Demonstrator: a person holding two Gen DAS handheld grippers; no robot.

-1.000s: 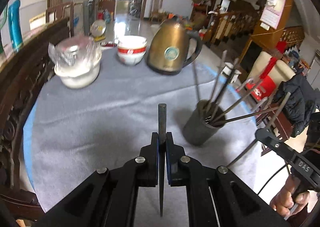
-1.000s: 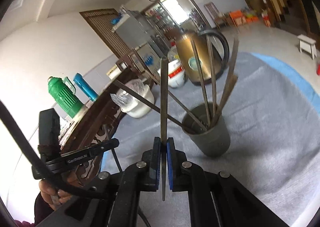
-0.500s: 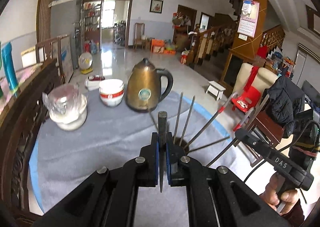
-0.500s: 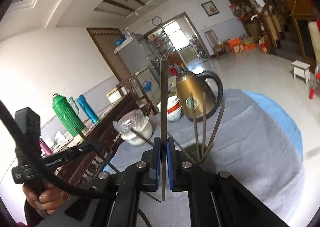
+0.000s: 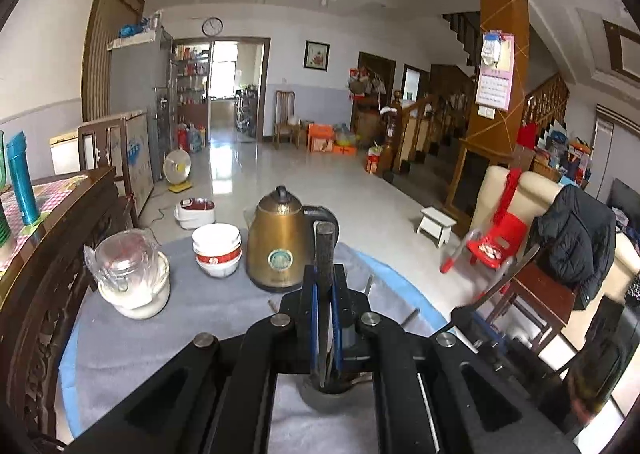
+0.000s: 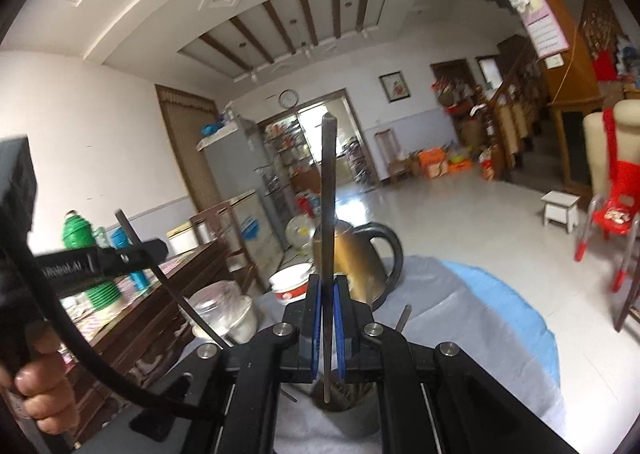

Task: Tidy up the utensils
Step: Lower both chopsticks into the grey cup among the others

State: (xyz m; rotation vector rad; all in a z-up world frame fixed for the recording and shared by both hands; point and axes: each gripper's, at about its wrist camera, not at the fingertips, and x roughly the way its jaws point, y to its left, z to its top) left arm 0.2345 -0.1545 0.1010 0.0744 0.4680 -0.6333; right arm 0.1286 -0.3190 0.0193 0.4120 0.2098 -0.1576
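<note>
The left tongs [image 5: 324, 296] were closed on a dark chopstick [image 5: 325, 254], its blunt square end standing up above the blue pads and its thin lower end pointing down into the mouth of the grey holder cup [image 5: 328, 394] on the table [image 5: 200, 318]. The right tongs [image 6: 327, 314] were likewise clamped shut on a second chopstick [image 6: 329, 190], which rose upright well above the pads while its lower tip hung just over, or just inside, the same cup [image 6: 352, 410]; which of the two could not be told. Other chopstick ends [image 6: 403, 318] poked up from the cup behind the tongs. In the right wrist view the left tongs appeared at the left edge with the first chopstick [image 6: 168, 278] slanting through them, and a hand [image 6: 44, 398] gripped the handle below. On the grey cloth beyond the cup stood a brass-coloured kettle [image 5: 280, 242], a stack of white bowls with a red band [image 5: 217, 250] and a white pot covered with clear plastic [image 5: 132, 278].
</note>
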